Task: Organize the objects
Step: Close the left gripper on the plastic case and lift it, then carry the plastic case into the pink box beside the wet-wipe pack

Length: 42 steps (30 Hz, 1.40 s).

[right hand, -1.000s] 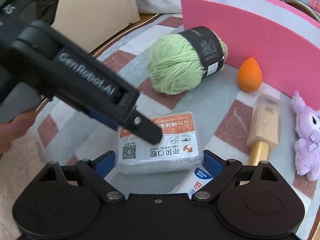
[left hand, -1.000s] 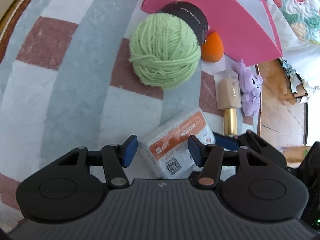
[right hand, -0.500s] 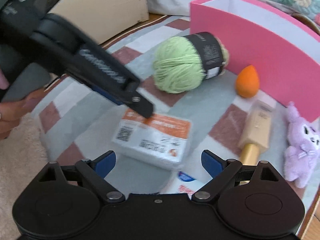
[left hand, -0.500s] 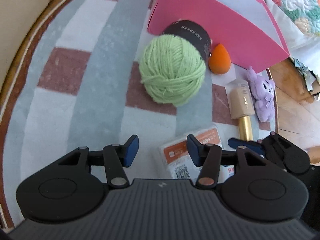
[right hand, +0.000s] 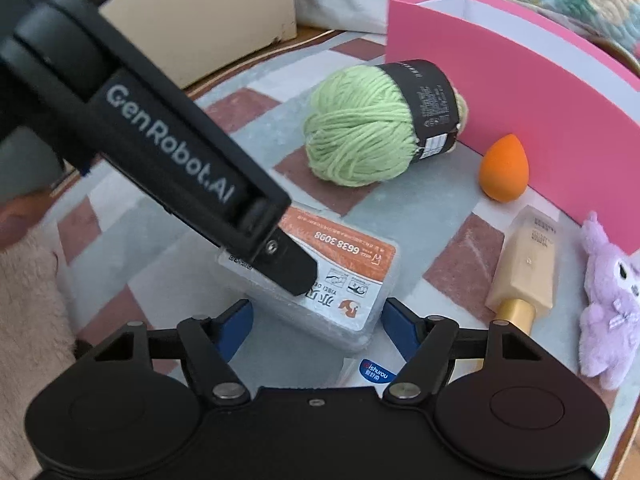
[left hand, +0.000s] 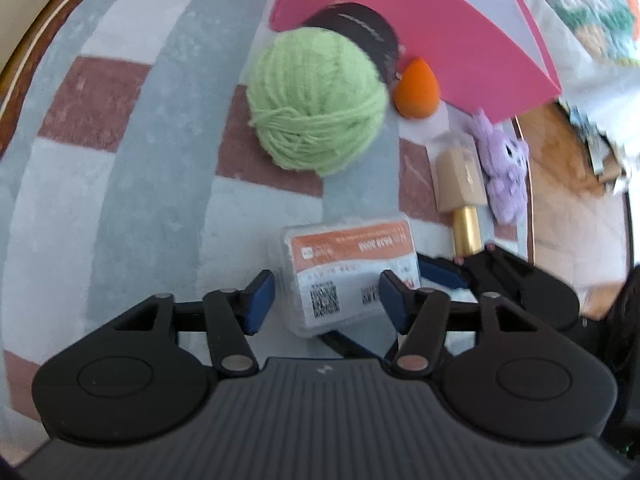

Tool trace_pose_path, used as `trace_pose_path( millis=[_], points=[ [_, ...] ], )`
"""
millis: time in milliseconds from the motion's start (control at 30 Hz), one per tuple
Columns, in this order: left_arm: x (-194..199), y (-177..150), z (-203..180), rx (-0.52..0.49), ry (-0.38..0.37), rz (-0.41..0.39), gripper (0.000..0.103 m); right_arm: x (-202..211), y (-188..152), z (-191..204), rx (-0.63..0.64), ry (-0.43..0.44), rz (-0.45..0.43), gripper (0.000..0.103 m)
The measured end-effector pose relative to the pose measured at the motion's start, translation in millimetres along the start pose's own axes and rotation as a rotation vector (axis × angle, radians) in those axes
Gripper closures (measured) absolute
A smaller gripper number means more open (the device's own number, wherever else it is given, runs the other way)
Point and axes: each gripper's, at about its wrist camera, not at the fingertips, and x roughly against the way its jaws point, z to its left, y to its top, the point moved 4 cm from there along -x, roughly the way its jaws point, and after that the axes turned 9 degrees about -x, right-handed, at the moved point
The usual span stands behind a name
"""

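Observation:
A clear plastic box with an orange label (left hand: 344, 268) sits slightly tilted between both grippers, over the checked rug (left hand: 140, 160). My left gripper (left hand: 326, 300) straddles its near end. Its jaws are opening, and a gap shows beside the left pad. In the right wrist view the same box (right hand: 340, 280) lies between the pads of my right gripper (right hand: 318, 328), whose jaws are closing without clearly pressing on it. One black finger of the left gripper (right hand: 292, 272) rests across the box top. A finger of the right gripper (left hand: 520, 284) shows beside the box.
A green yarn ball (right hand: 360, 136), an orange sponge (right hand: 504, 168), a beige bottle with a gold cap (right hand: 524, 264) and a purple plush (right hand: 608, 300) lie before the pink box (right hand: 520, 88). A white item with a blue sticker (right hand: 374, 372) lies under my right gripper.
The left jaws have widened and now straddle the labelled box. The right jaws have narrowed around it. The box has turned and shifted between the two grippers.

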Motion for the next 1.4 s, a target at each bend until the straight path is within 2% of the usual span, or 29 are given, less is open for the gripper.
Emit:
trace_pose_path(
  millis=[100, 200, 333, 467, 600, 700, 833, 1167, 1300, 1400],
  points=[
    [-4, 3, 2, 0.023, -0.019, -0.004, 0.041, -1, -2, 1, 0.013, -0.002, -0.016, 0.026],
    [0, 1, -4, -0.022, 0.007, -0.020, 0.044, -2, -3, 4, 0.028, -0.023, -0.028, 0.025],
    [15, -2, -9, -0.038, 0.036, -0.041, 0.049, 5, 2, 3, -0.091, 0.001, -0.027, 0.025],
    [30, -8, -20, -0.051, 0.028, -0.056, 0.049, 24, 1, 11, -0.036, -0.050, -0.062, 0.025],
    [53, -19, -39, -0.112, 0.051, -0.062, 0.049, 46, -2, 12, -0.046, -0.037, -0.048, 0.026],
    [69, -22, -54, -0.151, 0.052, -0.048, 0.049, 65, -4, 17, -0.021, -0.059, -0.050, 0.026],
    [94, -20, -77, -0.193, 0.042, -0.058, 0.049, 93, -2, 21, 0.008, -0.082, -0.096, 0.025],
    [147, 13, -112, -0.289, 0.043, -0.162, 0.049, 157, 29, 19, 0.038, -0.115, -0.229, 0.025],
    [158, 28, -125, -0.322, 0.037, -0.185, 0.049, 172, 42, 22, 0.092, -0.177, -0.254, 0.025],
    [161, 39, -134, -0.347, 0.042, -0.193, 0.049, 179, 51, 15, 0.094, -0.185, -0.256, 0.025]
  ],
)
